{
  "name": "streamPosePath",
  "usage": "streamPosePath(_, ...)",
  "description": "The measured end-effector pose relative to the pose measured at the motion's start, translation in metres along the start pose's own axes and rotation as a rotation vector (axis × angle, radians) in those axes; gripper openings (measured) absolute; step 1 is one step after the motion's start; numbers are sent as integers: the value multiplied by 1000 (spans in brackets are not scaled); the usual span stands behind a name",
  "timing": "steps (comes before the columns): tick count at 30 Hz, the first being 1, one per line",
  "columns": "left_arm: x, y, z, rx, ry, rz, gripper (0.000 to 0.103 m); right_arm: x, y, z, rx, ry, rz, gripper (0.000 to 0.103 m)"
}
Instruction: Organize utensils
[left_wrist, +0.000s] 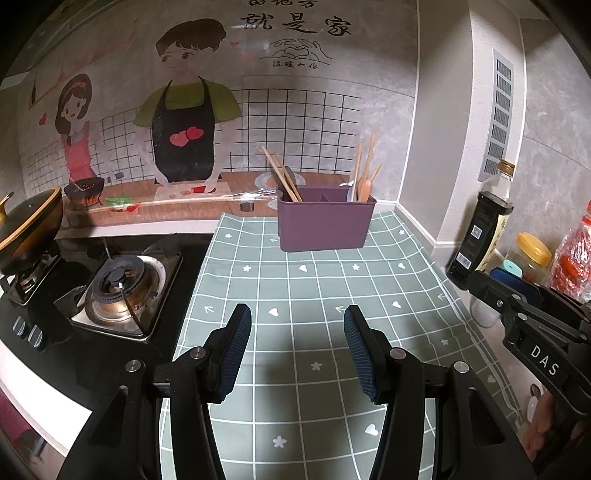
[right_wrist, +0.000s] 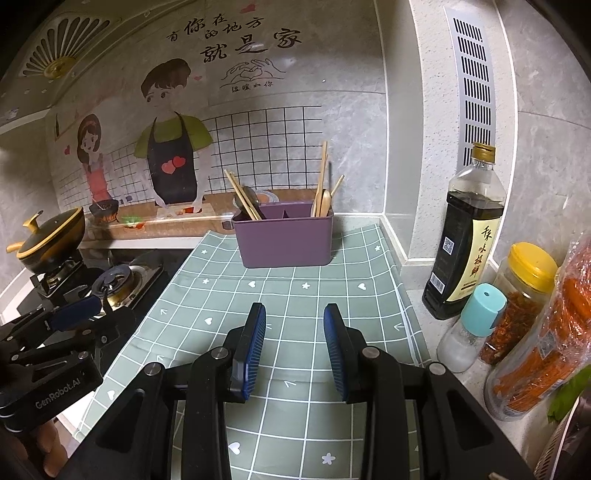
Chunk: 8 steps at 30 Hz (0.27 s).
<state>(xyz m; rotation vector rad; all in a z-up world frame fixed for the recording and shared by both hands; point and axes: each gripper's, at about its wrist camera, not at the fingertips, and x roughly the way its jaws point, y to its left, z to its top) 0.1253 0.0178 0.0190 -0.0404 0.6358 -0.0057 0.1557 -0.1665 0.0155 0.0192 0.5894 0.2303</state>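
Both grippers hover over the green checked mat (left_wrist: 295, 280), well short of the purple utensil holder (left_wrist: 325, 221), which stands at the mat's far end near the wall. Left gripper (left_wrist: 297, 350): jaws spread wide, nothing between the pads, only mat. Right gripper (right_wrist: 294, 345): jaws apart at a narrower gap, likewise empty. Utensils are already in the holder: a bundle of chopsticks (left_wrist: 282, 177) leans out of its left compartment beside a dark spoon-like piece, and a wooden spoon (left_wrist: 364, 186) with more chopsticks stands in its right compartment. The middle compartment looks empty from here. No loose utensil lies on the mat in front of the holder. Judgement: either sorting is finished, or this is a pause before a regrouping of what stands in the holder; the mixed chopsticks on both sides hint at the latter. A next move would call for a reach forward to the holder and a pinch on thin sticks near their upper ends, clear of the neighbours. Hard to read: the holder's interior and divider layout, the dark piece behind the left chopsticks, the counter right of the holder past the soy sauce bottle (right_wrist: 467, 236), and each gripper's own body, cut off at the frame's bottom.
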Motion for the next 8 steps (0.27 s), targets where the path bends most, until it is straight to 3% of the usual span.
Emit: streamPosePath(8,1,0,-1,-4,-2,15,53,0,0,0,-1,0,-1,31)
